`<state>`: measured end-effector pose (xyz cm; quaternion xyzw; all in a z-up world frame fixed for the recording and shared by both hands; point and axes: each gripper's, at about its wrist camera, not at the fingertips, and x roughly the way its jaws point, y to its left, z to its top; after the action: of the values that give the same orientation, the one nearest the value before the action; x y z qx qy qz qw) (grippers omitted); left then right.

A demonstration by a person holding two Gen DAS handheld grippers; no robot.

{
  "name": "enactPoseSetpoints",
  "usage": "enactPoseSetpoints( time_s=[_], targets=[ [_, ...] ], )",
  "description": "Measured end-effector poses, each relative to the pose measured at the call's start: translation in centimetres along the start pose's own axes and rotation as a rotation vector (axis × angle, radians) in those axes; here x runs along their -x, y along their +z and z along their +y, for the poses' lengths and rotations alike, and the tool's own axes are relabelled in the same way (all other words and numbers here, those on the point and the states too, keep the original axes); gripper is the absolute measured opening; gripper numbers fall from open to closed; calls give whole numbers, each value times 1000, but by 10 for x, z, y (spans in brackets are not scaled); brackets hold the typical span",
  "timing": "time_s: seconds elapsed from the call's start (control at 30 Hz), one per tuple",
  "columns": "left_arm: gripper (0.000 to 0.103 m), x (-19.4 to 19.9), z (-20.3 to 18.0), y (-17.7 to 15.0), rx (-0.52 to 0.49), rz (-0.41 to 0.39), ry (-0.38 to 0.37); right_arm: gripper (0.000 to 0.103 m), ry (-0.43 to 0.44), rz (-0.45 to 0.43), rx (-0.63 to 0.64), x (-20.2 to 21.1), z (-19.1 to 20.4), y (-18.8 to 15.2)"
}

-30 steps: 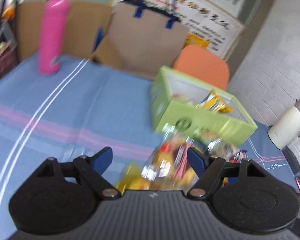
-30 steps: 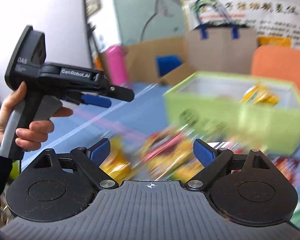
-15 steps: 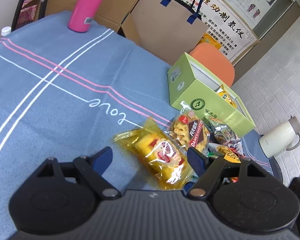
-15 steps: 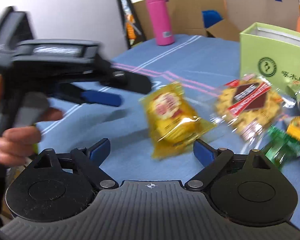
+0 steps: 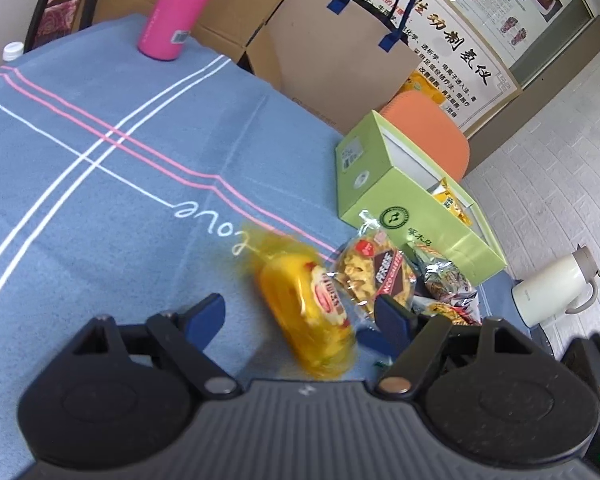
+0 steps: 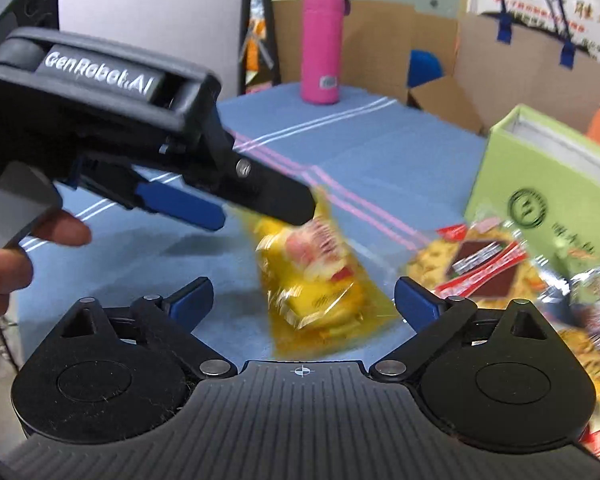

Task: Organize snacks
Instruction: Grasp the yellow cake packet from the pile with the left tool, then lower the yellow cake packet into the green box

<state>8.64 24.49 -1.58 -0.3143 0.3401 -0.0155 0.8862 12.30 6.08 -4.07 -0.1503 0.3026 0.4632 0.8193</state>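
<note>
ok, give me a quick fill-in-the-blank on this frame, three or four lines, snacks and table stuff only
1. The yellow snack packet lies on a ____ tablecloth.
2. The open box behind the snacks is ____.
3. The upright flask at the far side of the table is ____.
4. The word stitched on the cloth reads ____.

Missing words: blue; green; pink; love

"GenRobot.AI" on left tool (image 6: pixel 260 204); "love" on tablecloth (image 5: pixel 100 200).
</note>
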Motion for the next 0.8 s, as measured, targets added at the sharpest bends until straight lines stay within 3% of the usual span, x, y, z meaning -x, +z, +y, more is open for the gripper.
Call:
enactPoseSetpoints(
  time_s=[0.07, 0.2, 0.37, 0.43, 0.63, 0.7, 0.77, 0.8],
  targets=[
    [77, -1, 1, 0, -1, 1, 3, 86, 44, -22, -18, 9, 7, -5],
    [77, -7, -2, 8, 6, -2, -5, 87, -36, -83, -14, 22, 14, -4],
    [77, -22, -5, 24, -82, 64, 45, 82, -13, -59, -129, 0, 8, 5],
    [77, -27, -2, 29, -120, 123, 40, 82, -9, -41, -159, -13, 4, 5],
    [75, -42, -7, 30, -211, 193, 0, 79, -10, -14, -156, -38, 6, 10],
    [54, -48, -9, 25, -210, 203, -30, 76, -26, -21, -145, -40, 8, 12],
    [35, -47, -7, 22, -201, 183, -34, 55, -40, -33, -127, -37, 11, 11],
    [33, -43, -6, 22, -182, 183, -49, 50, -49, -42, -116, -36, 11, 11]
  ],
)
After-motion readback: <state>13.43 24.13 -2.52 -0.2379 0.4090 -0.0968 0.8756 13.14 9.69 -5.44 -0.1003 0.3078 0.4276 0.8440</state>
